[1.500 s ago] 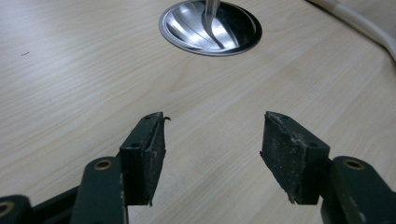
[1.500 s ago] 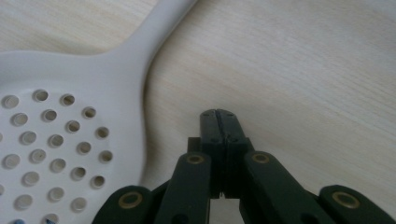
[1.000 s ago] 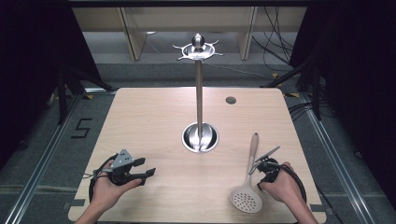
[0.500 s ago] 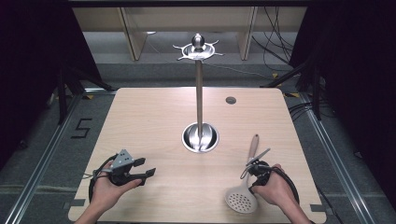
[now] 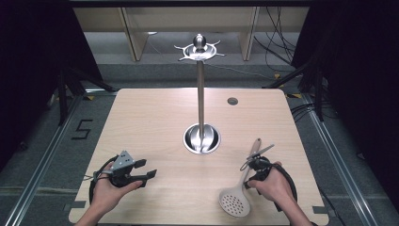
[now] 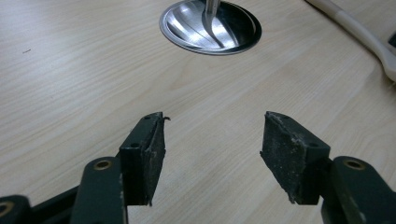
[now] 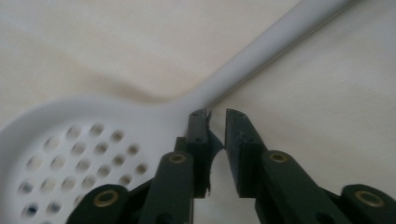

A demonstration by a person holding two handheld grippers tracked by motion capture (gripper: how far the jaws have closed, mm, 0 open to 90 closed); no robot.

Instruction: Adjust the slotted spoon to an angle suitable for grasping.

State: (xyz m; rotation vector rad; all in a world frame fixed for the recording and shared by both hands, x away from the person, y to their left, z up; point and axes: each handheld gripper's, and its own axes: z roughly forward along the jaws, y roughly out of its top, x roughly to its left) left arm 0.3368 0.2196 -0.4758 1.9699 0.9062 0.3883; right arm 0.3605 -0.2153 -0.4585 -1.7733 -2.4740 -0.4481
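A white skimmer spoon (image 5: 235,202) with a wooden handle lies on the table's near right, perforated head towards me. My right gripper (image 5: 246,182) is over its neck. In the right gripper view the jaws (image 7: 215,113) are shut to a narrow slit with nothing between them, their tips right at the skimmer's neck (image 7: 219,84). My left gripper (image 5: 147,169) rests low at the near left, open and holding nothing (image 6: 212,135). A steel utensil stand (image 5: 200,94) rises from a round base (image 5: 201,138) at mid-table, with empty hooks on top.
The light wooden table (image 5: 155,117) has a small dark grommet (image 5: 232,100) at the far right. The skimmer handle's end (image 6: 359,32) and the stand base (image 6: 210,28) lie ahead of the left gripper. Cables trail from both grippers.
My right hand has moved left and nearer, bringing its gripper down to the skimmer's neck. The skimmer's head has swung slightly left. The left gripper has stayed put.
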